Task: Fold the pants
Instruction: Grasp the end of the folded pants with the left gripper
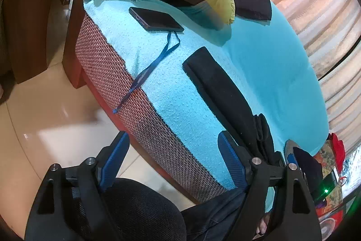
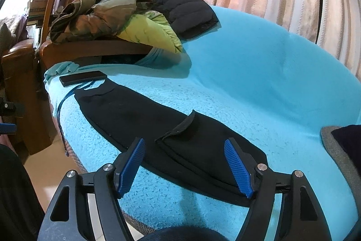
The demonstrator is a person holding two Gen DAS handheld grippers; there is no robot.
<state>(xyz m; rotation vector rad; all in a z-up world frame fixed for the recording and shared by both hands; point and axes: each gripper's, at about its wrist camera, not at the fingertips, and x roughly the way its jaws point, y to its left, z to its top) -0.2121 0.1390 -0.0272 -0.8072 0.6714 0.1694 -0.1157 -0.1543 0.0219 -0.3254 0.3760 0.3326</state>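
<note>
Both hand-held grippers, left [image 1: 173, 159] and right [image 2: 183, 165], gaped empty. Pants [image 2: 158, 125] lay near the couch edge [image 1: 140, 105]; phone [image 1: 155, 19] past the hem, jackets [image 2: 126, 17] behind.

The left tool [image 1: 173, 146] hangs with its blue pads spread wide over the edge of a turquoise blanket [image 1: 259, 64]; nothing sits between them; black pants [image 1: 225, 92] lie stretched on the blanket, near a dark phone [image 1: 155, 19] with a blue strap [image 1: 146, 73].
</note>
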